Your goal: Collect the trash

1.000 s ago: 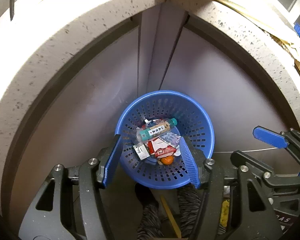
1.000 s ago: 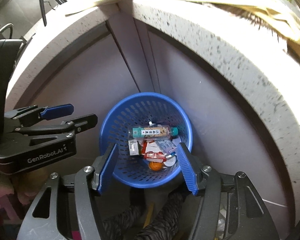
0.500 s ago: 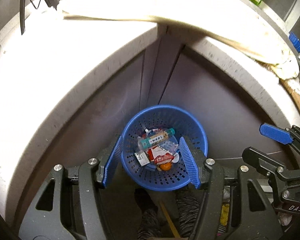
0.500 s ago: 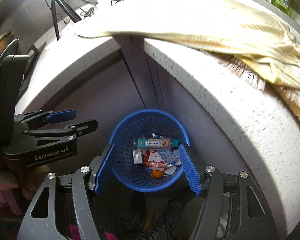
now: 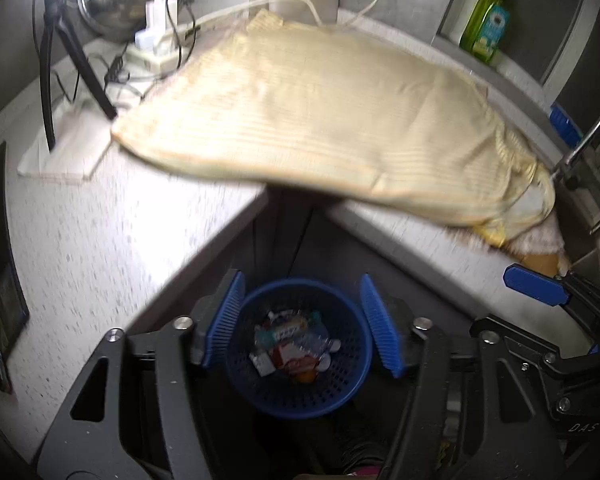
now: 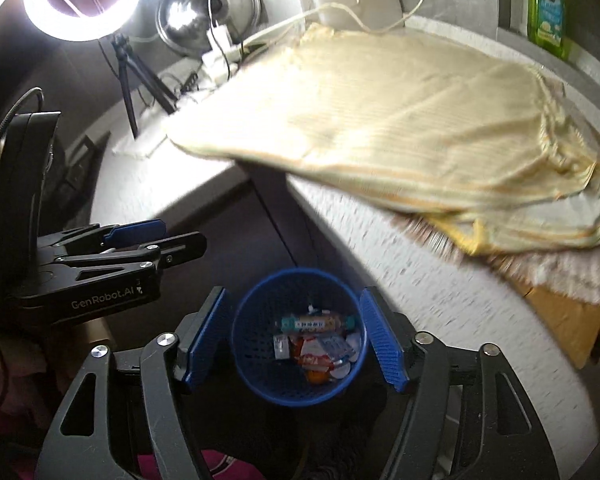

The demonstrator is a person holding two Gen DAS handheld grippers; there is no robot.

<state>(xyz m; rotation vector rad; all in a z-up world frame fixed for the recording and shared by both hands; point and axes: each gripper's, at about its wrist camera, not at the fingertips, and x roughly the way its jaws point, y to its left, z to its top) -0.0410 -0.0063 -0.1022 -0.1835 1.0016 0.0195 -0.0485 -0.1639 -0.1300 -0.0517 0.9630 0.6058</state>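
Observation:
A blue perforated basket (image 5: 296, 394) stands on the floor in the corner under the counter, far below both grippers. Inside it lies trash (image 5: 288, 348): a small bottle (image 6: 316, 322), wrappers and something orange. My left gripper (image 5: 302, 278) hangs high above the basket with its jaws opening and nothing between them. My right gripper (image 6: 292, 292) is beside it at the same height, jaws also opening, also empty. Each gripper shows in the other's view: the right gripper (image 5: 536, 290) at the right edge, the left gripper (image 6: 138, 232) at the left.
A speckled grey counter (image 5: 100, 240) wraps the corner, with a pale yellow cloth (image 5: 320, 120) draped over it. Behind are a tripod (image 5: 80, 60), a ring light (image 6: 80, 0), a power strip with cables (image 5: 156, 36), a green soap bottle (image 5: 486, 28) and a faucet (image 5: 588, 136).
Both grippers have risen away from the basket, which now looks smaller. The countertop with the yellow cloth has come into view. Both pairs of jaws stand a little wider.

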